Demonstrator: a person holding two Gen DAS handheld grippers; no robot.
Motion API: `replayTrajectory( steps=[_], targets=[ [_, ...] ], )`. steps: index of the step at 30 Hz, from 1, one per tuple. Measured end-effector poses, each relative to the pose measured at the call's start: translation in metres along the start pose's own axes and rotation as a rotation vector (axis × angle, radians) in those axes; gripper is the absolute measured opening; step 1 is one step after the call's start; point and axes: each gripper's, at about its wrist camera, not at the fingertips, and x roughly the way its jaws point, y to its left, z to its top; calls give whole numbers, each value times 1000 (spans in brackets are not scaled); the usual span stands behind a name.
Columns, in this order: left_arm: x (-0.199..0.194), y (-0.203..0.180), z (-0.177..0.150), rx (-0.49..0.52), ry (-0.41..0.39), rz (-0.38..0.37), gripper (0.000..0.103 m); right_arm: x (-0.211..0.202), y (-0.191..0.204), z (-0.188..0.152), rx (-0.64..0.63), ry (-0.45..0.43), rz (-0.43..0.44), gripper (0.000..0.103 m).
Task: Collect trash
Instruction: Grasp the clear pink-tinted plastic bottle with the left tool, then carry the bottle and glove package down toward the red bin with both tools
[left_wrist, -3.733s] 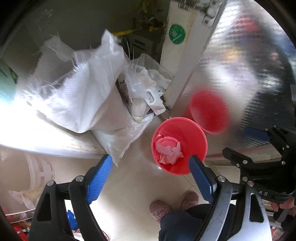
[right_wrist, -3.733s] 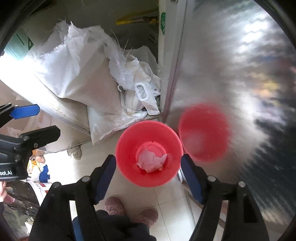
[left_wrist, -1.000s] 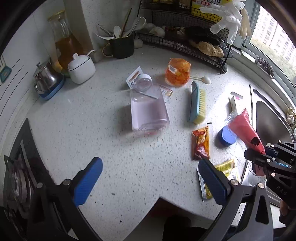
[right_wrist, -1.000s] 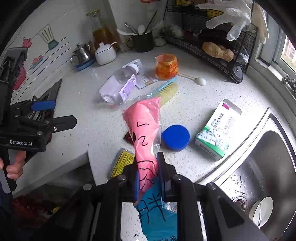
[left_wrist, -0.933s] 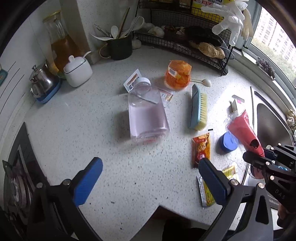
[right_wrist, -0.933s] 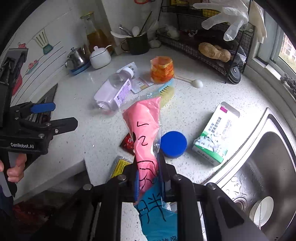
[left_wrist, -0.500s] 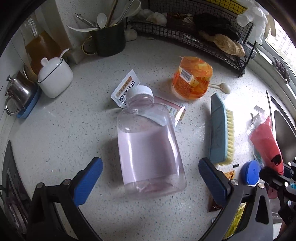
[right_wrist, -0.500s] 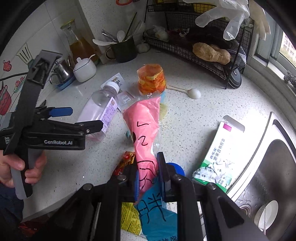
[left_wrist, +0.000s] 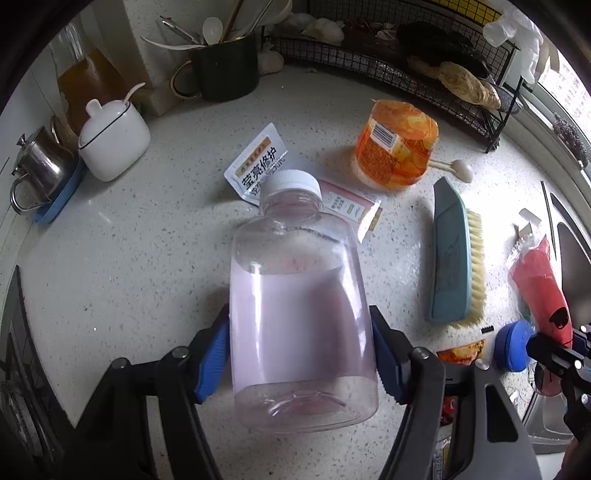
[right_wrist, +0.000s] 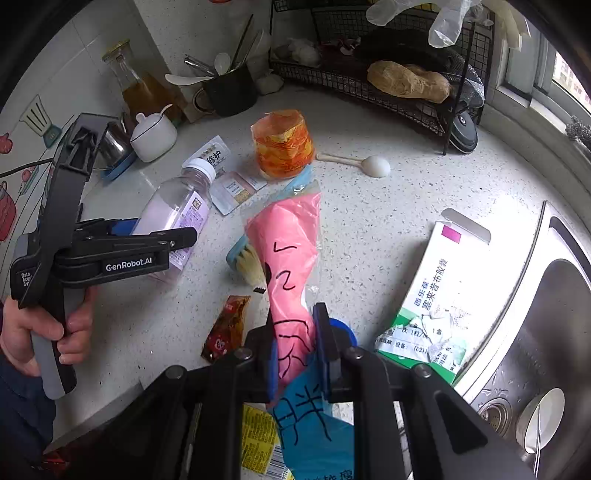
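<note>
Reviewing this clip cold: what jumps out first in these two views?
The clear plastic bottle lying on the counter fills the left wrist view, with the left gripper closed on its sides. In the right wrist view, the right gripper pinches a pink and blue bag, above scattered wrappers and an orange cup.

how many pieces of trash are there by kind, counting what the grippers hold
Plastic bottle in the left gripper: 1
Pink and blue bag in the right gripper: 1
Sachets and wrappers: 4
Orange cup: 1
Medicine box: 1
Blue lid: 1
Total: 9
</note>
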Motion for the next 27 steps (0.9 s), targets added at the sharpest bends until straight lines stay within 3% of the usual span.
replayTrajectory(
  steps=[11, 27],
  targets=[
    [-68, -15, -61, 14, -60, 41, 65, -35, 19, -23, -68, -42, 38, 15],
    [-172, -36, -181, -119, -133, 121, 65, -108, 62, -101, -211, -102, 137, 15]
  ],
)
